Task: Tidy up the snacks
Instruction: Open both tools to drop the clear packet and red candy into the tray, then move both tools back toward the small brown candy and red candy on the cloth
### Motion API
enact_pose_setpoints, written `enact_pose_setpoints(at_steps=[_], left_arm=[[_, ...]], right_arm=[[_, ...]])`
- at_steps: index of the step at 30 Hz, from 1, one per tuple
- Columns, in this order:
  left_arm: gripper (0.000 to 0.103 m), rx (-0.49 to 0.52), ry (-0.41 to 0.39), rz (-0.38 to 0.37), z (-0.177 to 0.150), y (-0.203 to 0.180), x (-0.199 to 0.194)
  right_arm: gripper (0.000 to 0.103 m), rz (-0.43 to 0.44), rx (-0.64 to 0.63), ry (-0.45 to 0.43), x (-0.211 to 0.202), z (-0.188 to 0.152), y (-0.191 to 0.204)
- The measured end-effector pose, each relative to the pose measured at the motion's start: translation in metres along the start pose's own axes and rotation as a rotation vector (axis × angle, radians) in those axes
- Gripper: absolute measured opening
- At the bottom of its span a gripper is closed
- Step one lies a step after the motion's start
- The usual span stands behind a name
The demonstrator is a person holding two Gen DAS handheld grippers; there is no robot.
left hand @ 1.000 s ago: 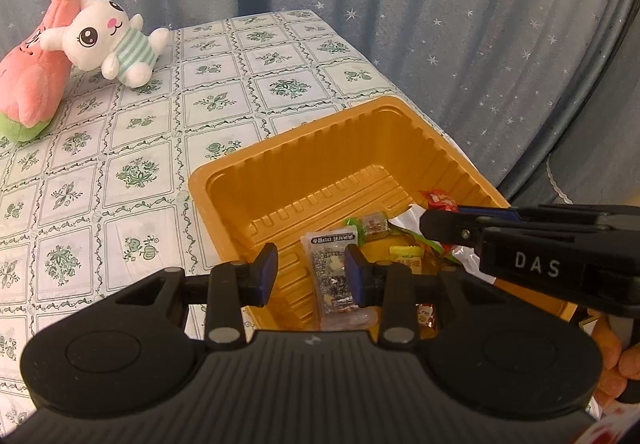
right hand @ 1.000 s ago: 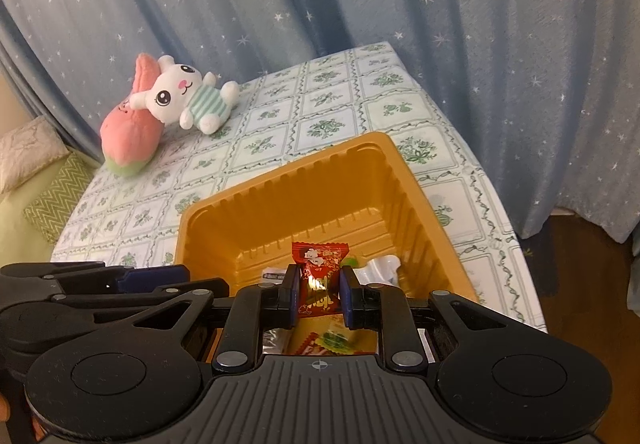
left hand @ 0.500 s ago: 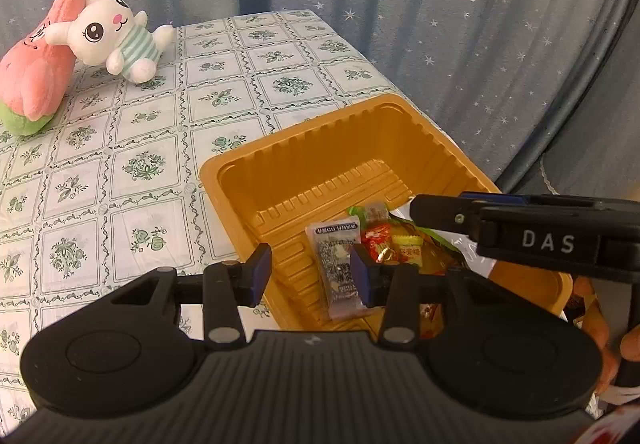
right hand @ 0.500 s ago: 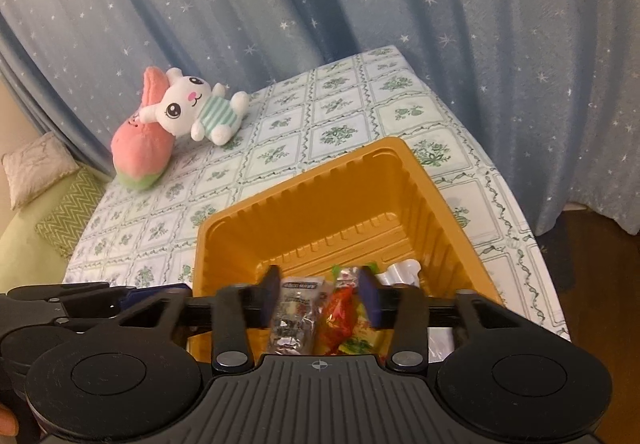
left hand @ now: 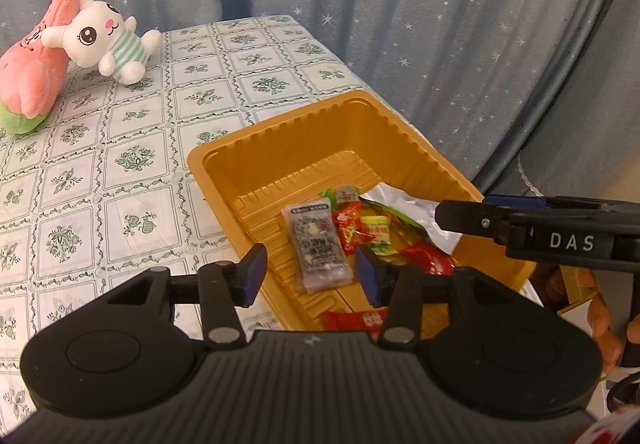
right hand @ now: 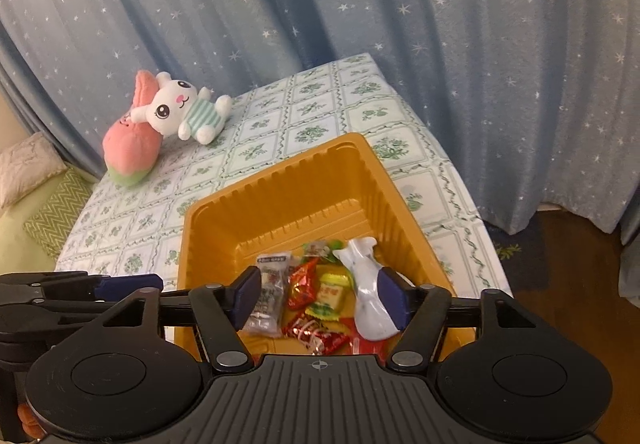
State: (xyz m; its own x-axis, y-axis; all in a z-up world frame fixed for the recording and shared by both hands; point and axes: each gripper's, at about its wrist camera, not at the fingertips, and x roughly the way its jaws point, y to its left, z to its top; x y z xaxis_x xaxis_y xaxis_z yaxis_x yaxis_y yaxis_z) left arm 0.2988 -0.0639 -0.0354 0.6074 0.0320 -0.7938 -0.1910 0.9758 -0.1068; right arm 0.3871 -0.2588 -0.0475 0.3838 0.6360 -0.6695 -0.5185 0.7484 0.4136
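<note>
On the tablecloth (right hand: pixel 312 116), near its front edge, an orange tray (right hand: pixel 280 188) with the snack packets (right hand: pixel 316 292) heaped in the near end. Above the heap, right gripper (right hand: pixel 320 294) spread wide, holding nothing. Left gripper (left hand: pixel 308 272) also wide open, empty, over the grey packet (left hand: pixel 318 244). Probably best to retreat straight up, without brushing the white wrapper (right hand: pixel 368 284) just beside the right finger.

tray (left hand: pixel 280 132): near edge hidden behind the left gripper (left hand: pixel 310 270) body.
red packet (left hand: pixel 356 320): only a strip shows above that body; print unreadable.
grey packet (left hand: pixel 318 244): label text too small to read.
table (left hand: pixel 120 148): left side cut by the picture's edge.
right gripper (right hand: pixel 320 294): covers the tray's near edge in its own view.
</note>
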Motion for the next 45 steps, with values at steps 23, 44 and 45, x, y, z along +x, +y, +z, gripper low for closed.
enact_pose_setpoints(at_steps=[23, 44, 45], left_arm=[[0.054, 0.04, -0.003, -0.029, -0.08, 0.039, -0.083], [0.054, 0.047, 0.061, -0.026, -0.15, 0.137, -0.123], [0.054, 0.047, 0.063, -0.025, -0.152, 0.141, -0.124]], right_arm=[[0.08, -0.024, -0.055, 0.01, -0.07, -0.082, 0.056], [0.08, -0.031, -0.035, 0.126, -0.04, -0.161, 0.159], [0.08, -0.03, -0.038, 0.13, -0.036, -0.163, 0.164]])
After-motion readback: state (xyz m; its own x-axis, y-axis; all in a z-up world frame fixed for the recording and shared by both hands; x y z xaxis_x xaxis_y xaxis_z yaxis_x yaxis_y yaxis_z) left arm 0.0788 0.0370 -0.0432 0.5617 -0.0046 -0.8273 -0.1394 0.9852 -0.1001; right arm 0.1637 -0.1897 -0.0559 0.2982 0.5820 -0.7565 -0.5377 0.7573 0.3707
